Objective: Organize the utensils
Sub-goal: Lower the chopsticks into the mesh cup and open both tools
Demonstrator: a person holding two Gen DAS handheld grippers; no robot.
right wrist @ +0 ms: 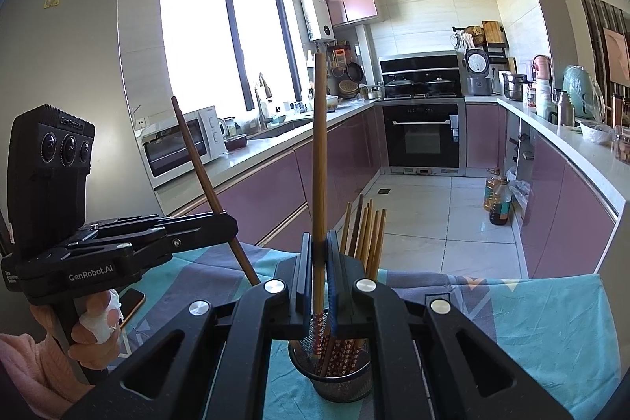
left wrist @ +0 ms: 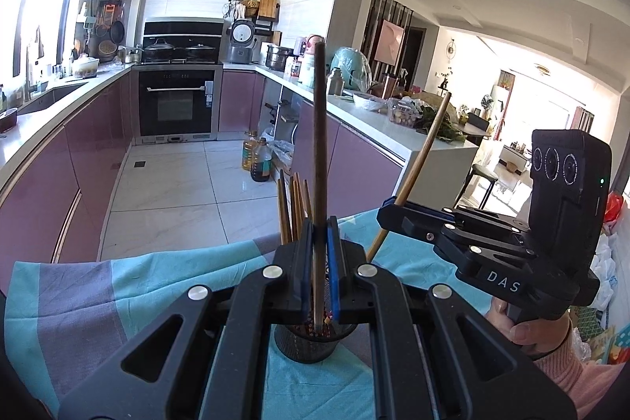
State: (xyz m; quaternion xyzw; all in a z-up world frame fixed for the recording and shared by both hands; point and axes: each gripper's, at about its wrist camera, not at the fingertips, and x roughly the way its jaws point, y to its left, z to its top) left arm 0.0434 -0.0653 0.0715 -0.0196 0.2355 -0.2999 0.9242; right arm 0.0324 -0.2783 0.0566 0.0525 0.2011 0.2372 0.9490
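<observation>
One chopstick (left wrist: 319, 144) is pinched upright in the left gripper (left wrist: 319, 254), another chopstick (right wrist: 319, 160) in the right gripper (right wrist: 319, 262), above the mesh holder (right wrist: 334, 376).

Kitchen, daylight through large window (right wrist: 220, 42). Mauve cabinets (left wrist: 98, 144), white tiled floor (left wrist: 177, 176), beige tiled walls. Built-in oven (left wrist: 177, 103) at far end; microwave (right wrist: 181, 140) left.

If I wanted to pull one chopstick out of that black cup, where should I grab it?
Probably by the plain wooden top end of one chopstick, coming from above. The chopsticks stand nearly upright in the mesh cup, patterned ends down inside it, so only the tops stick out free.
</observation>
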